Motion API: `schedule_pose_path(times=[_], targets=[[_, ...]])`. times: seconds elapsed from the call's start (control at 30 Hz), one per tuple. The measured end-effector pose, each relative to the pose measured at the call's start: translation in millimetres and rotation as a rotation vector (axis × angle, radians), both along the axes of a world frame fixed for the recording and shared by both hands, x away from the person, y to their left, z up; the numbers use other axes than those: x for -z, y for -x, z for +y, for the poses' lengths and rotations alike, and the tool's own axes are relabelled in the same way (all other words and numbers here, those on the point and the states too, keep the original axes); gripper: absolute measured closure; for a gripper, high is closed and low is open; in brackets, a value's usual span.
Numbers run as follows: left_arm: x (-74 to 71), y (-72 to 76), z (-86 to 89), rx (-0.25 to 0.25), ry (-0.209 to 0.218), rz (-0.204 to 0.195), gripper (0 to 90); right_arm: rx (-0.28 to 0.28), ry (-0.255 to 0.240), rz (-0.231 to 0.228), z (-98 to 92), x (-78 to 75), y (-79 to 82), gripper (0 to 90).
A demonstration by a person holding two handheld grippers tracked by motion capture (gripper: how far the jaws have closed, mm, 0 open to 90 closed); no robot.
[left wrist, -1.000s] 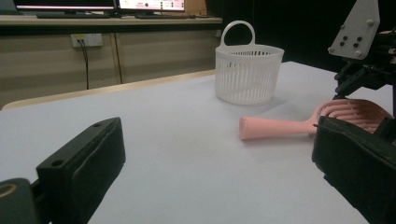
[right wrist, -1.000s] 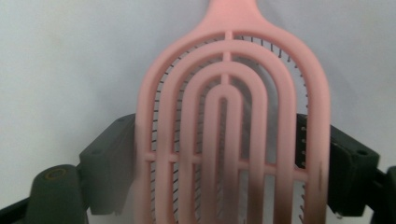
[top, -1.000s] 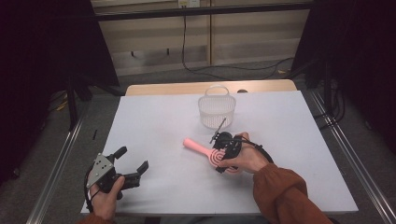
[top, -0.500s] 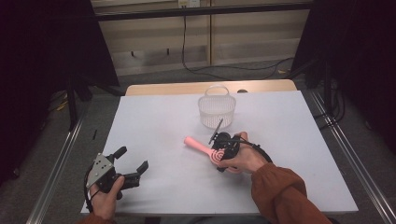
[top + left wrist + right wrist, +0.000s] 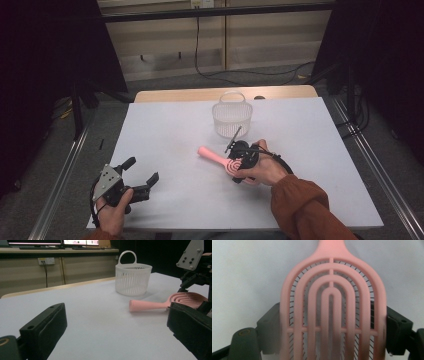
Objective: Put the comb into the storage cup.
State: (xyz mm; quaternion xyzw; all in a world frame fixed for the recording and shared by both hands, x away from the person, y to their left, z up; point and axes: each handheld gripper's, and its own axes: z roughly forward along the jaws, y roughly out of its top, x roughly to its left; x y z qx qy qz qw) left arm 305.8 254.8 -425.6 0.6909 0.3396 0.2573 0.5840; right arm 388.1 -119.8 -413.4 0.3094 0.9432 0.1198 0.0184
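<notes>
A pink hairbrush point(image 5: 214, 156) lies on the white table point(image 5: 165, 125), its handle pointing left toward the middle. My right gripper point(image 5: 235, 163) is shut on the brush's slotted head; in the right gripper view the two black pads point(image 5: 270, 327) press on either side of the head point(image 5: 332, 272), bristles facing down. My left gripper point(image 5: 142, 169) rests near the front left corner, open with nothing between its fingers point(image 5: 47, 325). The left gripper view shows the brush point(image 5: 150, 305) off to the right with the right gripper point(image 5: 196, 275) over its head.
A white slatted basket point(image 5: 231, 116) with a hoop handle stands upright just behind the brush, also in the left gripper view point(image 5: 133, 277). The table's wooden far edge point(image 5: 200, 94) and metal side rails point(image 5: 365, 165) frame the surface.
</notes>
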Motion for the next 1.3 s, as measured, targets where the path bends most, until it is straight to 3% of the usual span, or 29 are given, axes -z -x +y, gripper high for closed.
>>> schedule_pose_path(times=[0.33,0.87,1.3], targets=[[0.2,-0.3,0.4,-0.001,-0.008,0.001,2.9,0.017,-0.035,-0.022,-6.7,-8.5,0.8,19.5],[-0.6,-0.1,2.2,-0.018,0.001,-0.004,2.9,0.056,-0.150,-0.080,-23.3,-25.4,4.5,19.5],[-1.4,-1.3,-0.3,-0.025,-0.025,0.018,4.1,0.038,-0.169,-0.094,-31.5,-31.6,14.5,19.4]])
